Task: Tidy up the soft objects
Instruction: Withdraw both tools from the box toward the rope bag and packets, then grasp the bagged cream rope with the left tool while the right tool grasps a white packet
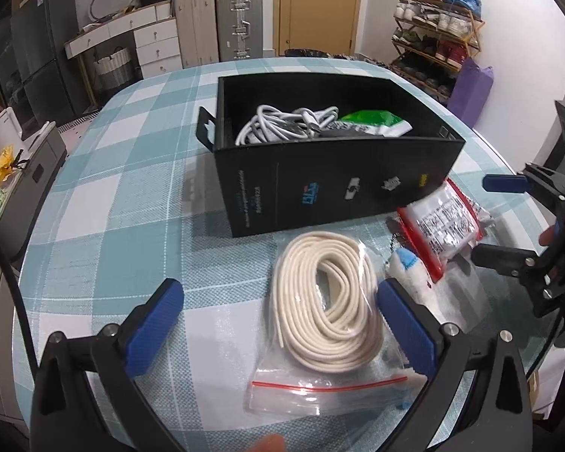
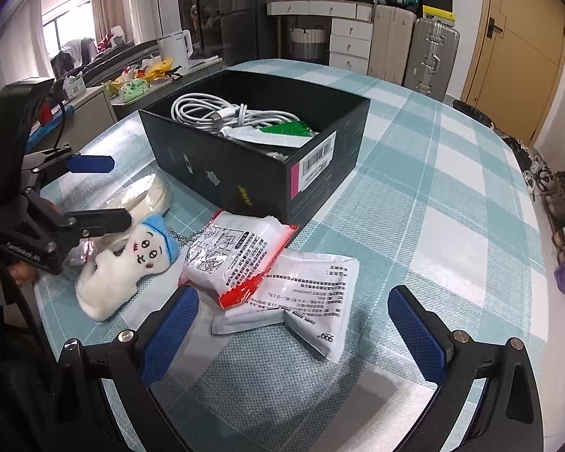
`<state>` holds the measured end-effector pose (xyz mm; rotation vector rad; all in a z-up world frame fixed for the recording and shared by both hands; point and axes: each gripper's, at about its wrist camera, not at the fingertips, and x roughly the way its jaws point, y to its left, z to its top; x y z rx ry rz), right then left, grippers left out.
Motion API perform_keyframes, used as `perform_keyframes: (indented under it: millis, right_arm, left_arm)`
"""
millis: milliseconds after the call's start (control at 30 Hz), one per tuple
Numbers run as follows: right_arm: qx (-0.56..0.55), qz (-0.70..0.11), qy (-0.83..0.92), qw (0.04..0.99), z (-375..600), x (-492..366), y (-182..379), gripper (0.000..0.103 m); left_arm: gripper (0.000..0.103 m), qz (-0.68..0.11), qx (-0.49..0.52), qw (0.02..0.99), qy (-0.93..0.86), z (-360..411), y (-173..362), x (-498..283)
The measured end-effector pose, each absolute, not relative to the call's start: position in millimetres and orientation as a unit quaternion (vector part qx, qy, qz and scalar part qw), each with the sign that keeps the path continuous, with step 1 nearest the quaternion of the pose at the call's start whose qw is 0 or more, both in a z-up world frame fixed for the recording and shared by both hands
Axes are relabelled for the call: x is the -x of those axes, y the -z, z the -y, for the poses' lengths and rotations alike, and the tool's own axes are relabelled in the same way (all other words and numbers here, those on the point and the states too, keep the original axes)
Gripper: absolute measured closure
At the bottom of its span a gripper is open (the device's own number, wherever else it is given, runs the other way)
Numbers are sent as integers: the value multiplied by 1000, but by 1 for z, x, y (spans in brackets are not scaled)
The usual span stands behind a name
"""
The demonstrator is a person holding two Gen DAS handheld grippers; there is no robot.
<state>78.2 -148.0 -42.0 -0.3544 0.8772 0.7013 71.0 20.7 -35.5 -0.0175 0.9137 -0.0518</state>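
A black box (image 1: 320, 184) (image 2: 222, 165) stands mid-table holding white cables (image 1: 282, 122) (image 2: 222, 111) and a green-white packet (image 1: 373, 122) (image 2: 286, 128). In front of it lie a clear zip bag of cream cord (image 1: 327, 309) (image 2: 147, 196), a white plush toy with a blue cap (image 2: 128, 263) (image 1: 406, 271), a red-edged white pack (image 2: 241, 256) (image 1: 440, 226) and a flat white printed pack (image 2: 312, 297). My left gripper (image 1: 280, 331) (image 2: 105, 192) is open, astride the cord bag. My right gripper (image 2: 293, 331) (image 1: 497, 222) is open over the white packs.
The table has a teal-and-white checked cloth (image 2: 433, 188) (image 1: 124, 173). Suitcases (image 1: 222, 26), drawers and a shoe rack (image 1: 433, 34) stand beyond the far edge. A side counter with a kettle (image 2: 173, 47) and clutter lies left of the table.
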Motion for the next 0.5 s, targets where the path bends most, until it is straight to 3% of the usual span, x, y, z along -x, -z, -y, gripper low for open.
perform_keyframes:
  millis: [400,500]
  right_arm:
    - [176,-421,-315,832,140,-84,52,3]
    - [176,-424,-318,830,141,-84,53,11]
  left_arm:
    - [0,-458,3,889,15,-21,46,-73]
    - [0,-459,6,888,15,-24,47,-75]
